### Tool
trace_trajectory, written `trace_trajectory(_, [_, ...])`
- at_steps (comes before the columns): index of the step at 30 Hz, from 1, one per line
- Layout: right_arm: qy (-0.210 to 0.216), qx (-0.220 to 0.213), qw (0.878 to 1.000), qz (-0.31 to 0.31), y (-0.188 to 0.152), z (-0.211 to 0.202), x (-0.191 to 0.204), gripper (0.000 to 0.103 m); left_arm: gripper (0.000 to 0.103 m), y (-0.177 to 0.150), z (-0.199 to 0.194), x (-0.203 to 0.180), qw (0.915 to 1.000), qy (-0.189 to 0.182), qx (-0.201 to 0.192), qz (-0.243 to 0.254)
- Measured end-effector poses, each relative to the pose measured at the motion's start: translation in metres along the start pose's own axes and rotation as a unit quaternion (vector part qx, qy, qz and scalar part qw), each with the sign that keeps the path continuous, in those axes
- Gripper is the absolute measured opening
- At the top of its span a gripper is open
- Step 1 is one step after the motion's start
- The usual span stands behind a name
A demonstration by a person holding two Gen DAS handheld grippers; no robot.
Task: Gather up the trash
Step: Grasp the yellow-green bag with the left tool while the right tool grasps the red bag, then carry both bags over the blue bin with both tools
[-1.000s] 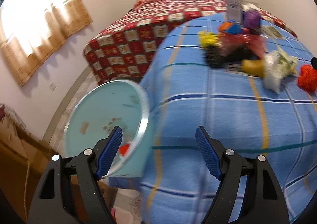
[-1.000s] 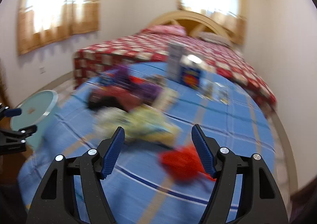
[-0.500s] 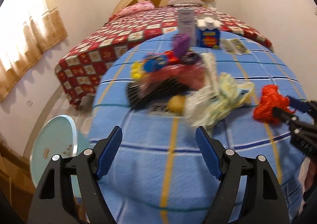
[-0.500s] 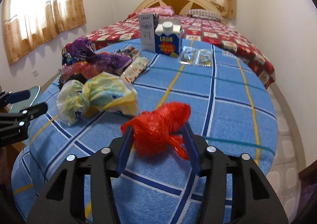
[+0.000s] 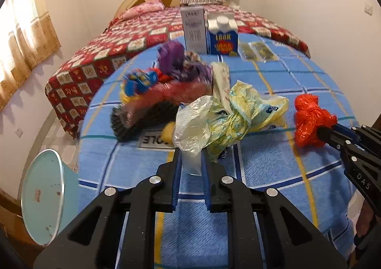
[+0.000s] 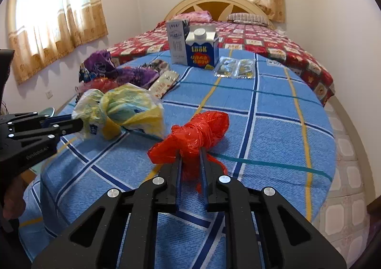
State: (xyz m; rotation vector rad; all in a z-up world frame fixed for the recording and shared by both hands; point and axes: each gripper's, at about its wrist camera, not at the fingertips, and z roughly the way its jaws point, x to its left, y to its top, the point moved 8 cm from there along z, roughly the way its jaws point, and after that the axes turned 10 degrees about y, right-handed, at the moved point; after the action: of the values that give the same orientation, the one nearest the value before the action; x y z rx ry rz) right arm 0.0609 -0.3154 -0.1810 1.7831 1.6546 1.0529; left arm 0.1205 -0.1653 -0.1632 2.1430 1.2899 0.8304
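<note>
Gripping: your left gripper clamps the pale plastic bag; your right gripper clamps the red bag. Both bags rest on the table, near each other.

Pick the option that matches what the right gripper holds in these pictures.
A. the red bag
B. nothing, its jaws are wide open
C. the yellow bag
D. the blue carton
A: in the right wrist view the right gripper has its jaws closed on the red bag, while the yellow bag is pinched by the left gripper and the blue carton stands untouched at the far side.
</note>
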Motion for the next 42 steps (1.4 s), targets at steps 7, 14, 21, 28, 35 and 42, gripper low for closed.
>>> trace_trajectory(7, [0.007,-0.035,0.999,-0.014,0.021,-0.024,0.018,0.012,0.016,0.002,-0.041,0.046,0.9988,0.03,-0.032,-0.023])
trace_trajectory(14, [0.046,-0.06,0.996,-0.051,0.043,-0.028,0.069,0.012,0.016,-0.018,-0.058,0.115,0.9946,0.081,-0.029,-0.057])
trace_trajectory(21, [0.096,-0.066,0.989,-0.095,0.065,-0.004,0.136,0.012,0.016,-0.035,-0.061,0.168,0.9881,0.126,-0.017,-0.086])
trace_trajectory(28, [0.132,-0.059,0.98,-0.135,0.073,0.02,0.192,0.012,0.016,-0.052,-0.058,0.213,0.981,0.16,-0.004,-0.11])
trace_trajectory(35, [0.151,-0.051,0.975,-0.157,0.074,0.037,0.227,0.012,0.016,-0.071,-0.053,0.244,0.9745,0.184,0.013,-0.128])
trace_trajectory(42, [0.158,-0.039,0.972,-0.17,0.076,0.056,0.249,0.012,0.016,-0.082,-0.052,0.267,0.9689,0.2,0.022,-0.144])
